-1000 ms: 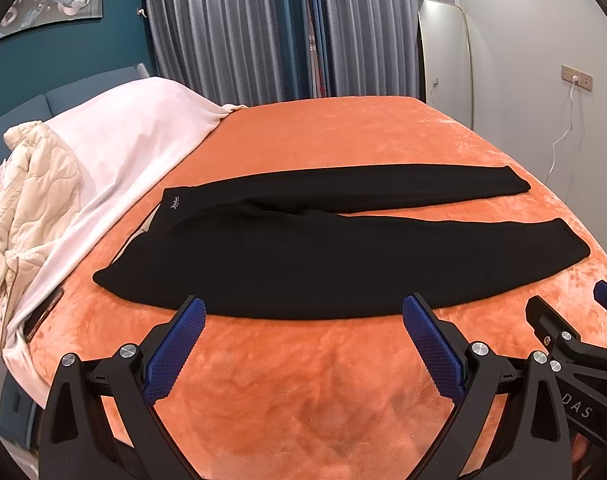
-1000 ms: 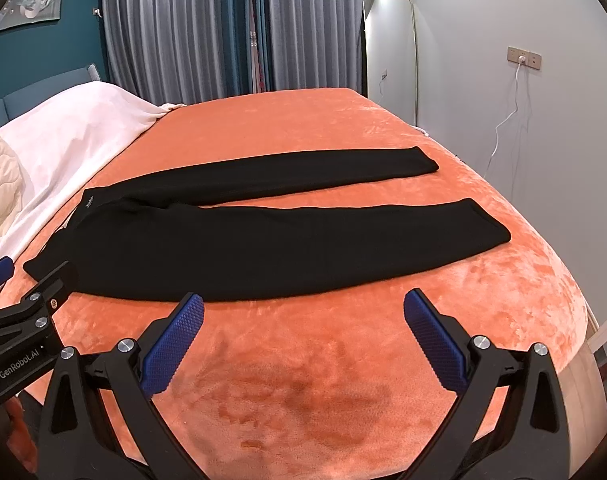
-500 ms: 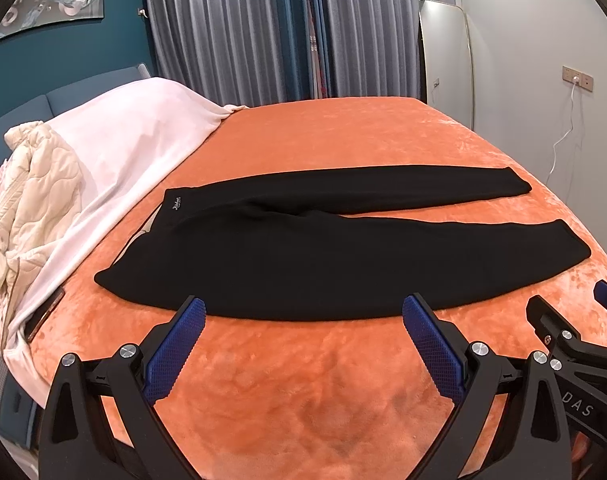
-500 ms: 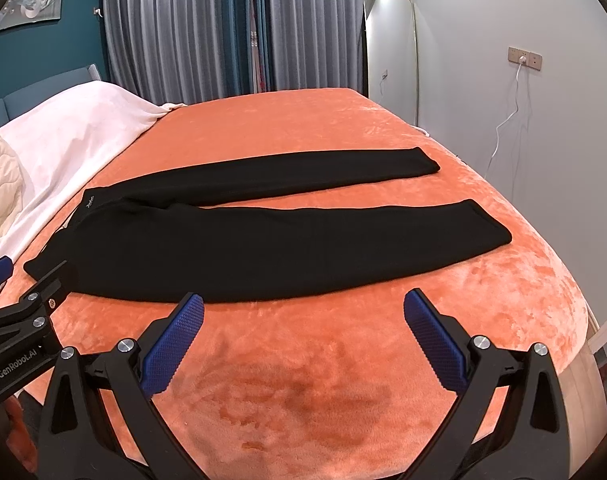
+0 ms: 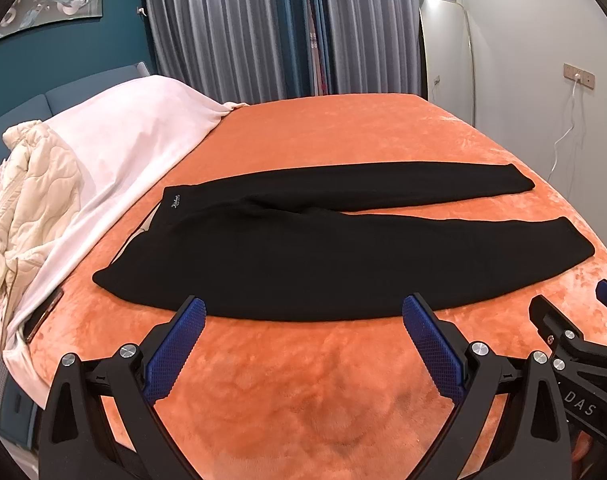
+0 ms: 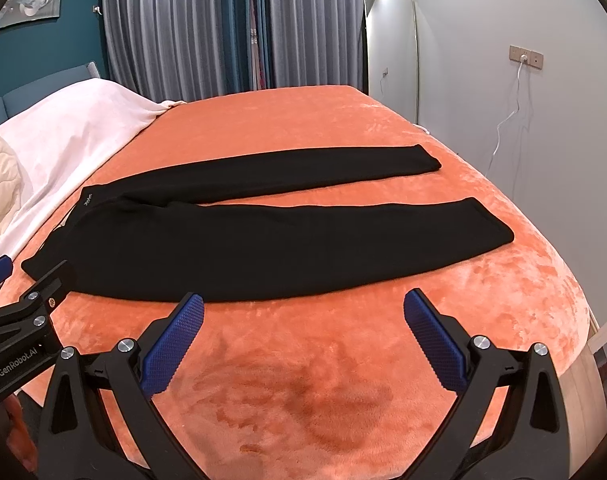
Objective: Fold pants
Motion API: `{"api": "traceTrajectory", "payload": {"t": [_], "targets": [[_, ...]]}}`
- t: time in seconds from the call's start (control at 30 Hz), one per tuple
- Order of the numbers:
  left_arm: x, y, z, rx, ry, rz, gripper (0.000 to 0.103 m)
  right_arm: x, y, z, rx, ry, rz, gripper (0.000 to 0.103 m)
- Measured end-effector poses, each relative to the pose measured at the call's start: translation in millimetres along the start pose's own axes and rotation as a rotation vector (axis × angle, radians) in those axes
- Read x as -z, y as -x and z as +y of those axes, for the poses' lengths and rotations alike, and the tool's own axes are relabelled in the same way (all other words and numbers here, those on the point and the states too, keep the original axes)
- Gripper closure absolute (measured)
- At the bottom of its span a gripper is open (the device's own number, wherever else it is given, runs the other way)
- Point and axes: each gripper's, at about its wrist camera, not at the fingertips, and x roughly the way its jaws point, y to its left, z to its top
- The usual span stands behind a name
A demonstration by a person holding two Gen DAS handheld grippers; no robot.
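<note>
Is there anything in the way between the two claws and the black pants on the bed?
No, nothing visible blocks them. Only bare orange blanket lies between the open left claw and the near edge of the pants. It is the same for the open right claw.

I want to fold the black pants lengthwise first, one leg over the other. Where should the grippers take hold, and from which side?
Likely the near leg's outer edge: the left gripper at the near waistband corner, the right gripper at the near cuff. Come in low from the near bedside. The pants lie flat, legs spread in a narrow V, and that edge faces both open grippers.
</note>
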Motion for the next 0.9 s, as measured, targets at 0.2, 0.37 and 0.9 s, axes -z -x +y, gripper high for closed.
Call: {"api": "traceTrajectory", "payload": {"t": [0.2, 0.37, 0.9], "targets": [[-2, -16, -2, -0.014, -0.006, 0.015, 0.006, 0, -19, -3, 0.009, -0.004, 0.023, 0.005], [-8, -43, -3, -0.024, -0.009, 0.047, 0.006, -2, -49, -10, 0.017, -0.016, 0.068, 0.005], [-81, -155, 51, -0.082, 0.012, 0.011, 0.006, -125, -188, -120, 0.189, 0.159, -0.03, 0.005]]}}
